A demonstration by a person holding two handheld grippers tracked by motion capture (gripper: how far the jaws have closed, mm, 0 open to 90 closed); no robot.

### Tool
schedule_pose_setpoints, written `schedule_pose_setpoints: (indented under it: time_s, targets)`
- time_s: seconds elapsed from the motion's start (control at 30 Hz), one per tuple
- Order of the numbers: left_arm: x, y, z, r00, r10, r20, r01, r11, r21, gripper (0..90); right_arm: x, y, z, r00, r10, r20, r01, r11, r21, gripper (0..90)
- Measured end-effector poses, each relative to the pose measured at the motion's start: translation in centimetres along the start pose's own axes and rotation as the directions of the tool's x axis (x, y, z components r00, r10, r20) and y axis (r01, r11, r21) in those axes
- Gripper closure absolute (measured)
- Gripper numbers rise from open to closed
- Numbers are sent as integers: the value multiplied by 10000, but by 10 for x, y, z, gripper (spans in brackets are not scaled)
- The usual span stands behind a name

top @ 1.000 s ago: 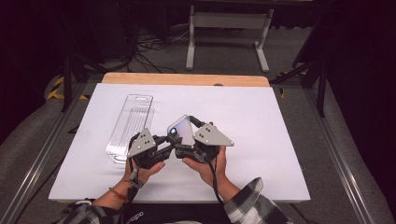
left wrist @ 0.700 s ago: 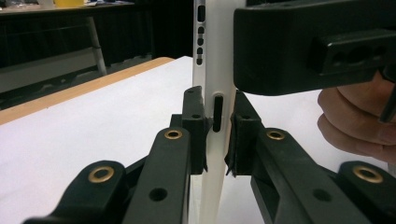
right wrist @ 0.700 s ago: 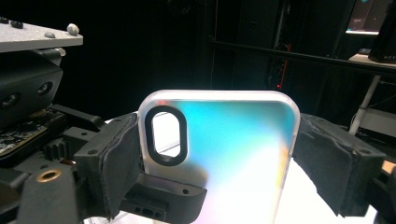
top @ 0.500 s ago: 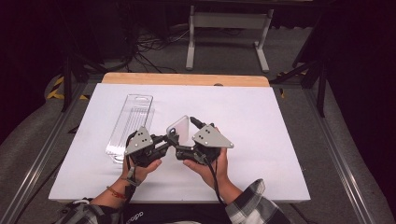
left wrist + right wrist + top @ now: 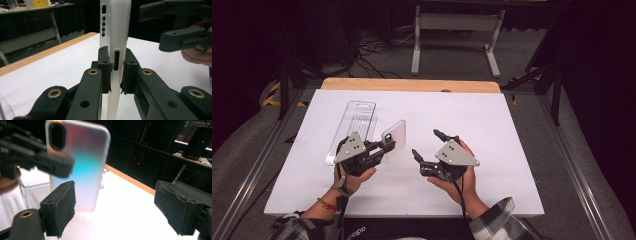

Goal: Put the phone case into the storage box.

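Above the white surface (image 5: 512, 150), left of its middle, the left claw (image 5: 388, 146) is clamped on a translucent pinkish phone case with an oval camera cutout (image 5: 394, 138), its pads pressing on the case's two broad faces. The case is held clear of the surface, standing on its long axis, which rises and leans away from the person toward the far right in the high view. In the left gripper view it shows edge-on (image 5: 115, 37), upright between the jaws, with its button slots facing the camera. In the right gripper view its iridescent back (image 5: 82, 167) faces the right claw, camera cutout at the top.

The right claw (image 5: 427, 143) stands wide open with nothing between its jaws, well apart from the case. A second ago both claws met at the case; since then the right one has drawn off to the right, leaving it in the left alone. A clear plastic tray (image 5: 357, 120) lies flat just behind the left hand (image 5: 354, 172)
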State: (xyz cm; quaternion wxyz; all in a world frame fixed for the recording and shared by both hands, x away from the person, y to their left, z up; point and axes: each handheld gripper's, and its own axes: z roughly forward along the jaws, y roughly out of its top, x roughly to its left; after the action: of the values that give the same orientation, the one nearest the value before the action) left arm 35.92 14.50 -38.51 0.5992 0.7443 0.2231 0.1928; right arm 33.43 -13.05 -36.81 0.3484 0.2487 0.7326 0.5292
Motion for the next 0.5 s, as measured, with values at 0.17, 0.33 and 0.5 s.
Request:
schedule_pose_setpoints:
  time_s: [0.17,0.33,0.5]
  targets:
    - [3,1,-5,10000,64,-68,-64,10000,-43,808,-7,-7,-7,9997,-137,-194,139,9998,121,207]
    - [6,2,-9,9998,132,-136,-134,9998,-115,807,-13,-14,-13,9987,-458,-212,464,9984,315,191]
    - [10,4,-14,9996,229,-156,-231,9996,-132,808,-15,-20,-18,9972,-739,-105,744,9955,583,184]
